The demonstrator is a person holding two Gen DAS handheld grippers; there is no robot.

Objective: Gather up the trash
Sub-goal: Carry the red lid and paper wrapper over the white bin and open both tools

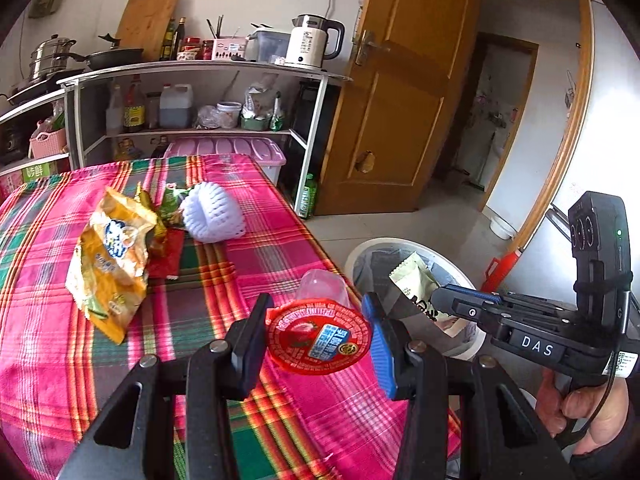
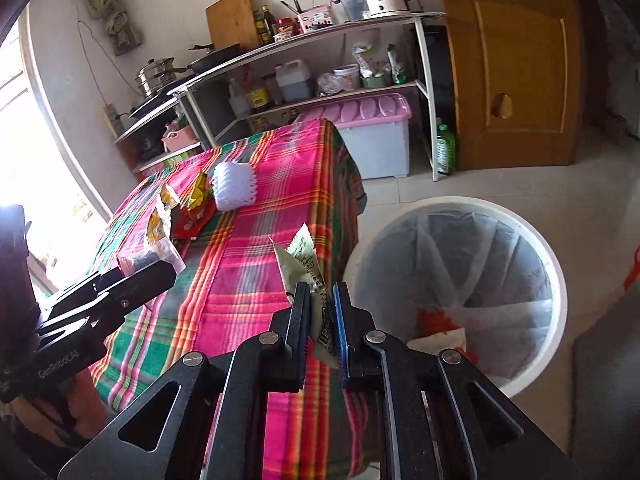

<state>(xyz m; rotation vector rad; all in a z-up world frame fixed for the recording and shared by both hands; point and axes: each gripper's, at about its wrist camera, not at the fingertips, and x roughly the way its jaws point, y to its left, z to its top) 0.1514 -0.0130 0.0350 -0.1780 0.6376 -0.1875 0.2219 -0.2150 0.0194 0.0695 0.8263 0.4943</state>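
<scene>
Jelly cup (image 1: 318, 330) sits pinched between my left tongs (image 1: 320, 340), spread wide around its red lid, above the surface's (image 1: 248, 432) near edge. My right tongs (image 2: 322, 316) are clamped tight on a pale green wrapper (image 2: 302, 256), near the lined bin (image 2: 556, 280) just past that edge. Carry step, I'd say: next, get both over the bin and let go.

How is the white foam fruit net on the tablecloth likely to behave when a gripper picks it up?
The foam net is open mesh with hollow cells, so it is probably very light and should squash between the pads rather than resist. It sits puffed up and rounded on the plaid tablecloth, so a sideways nudge would likely slide or tumble it. Its soft lattice looks springy, not fragile.
</scene>
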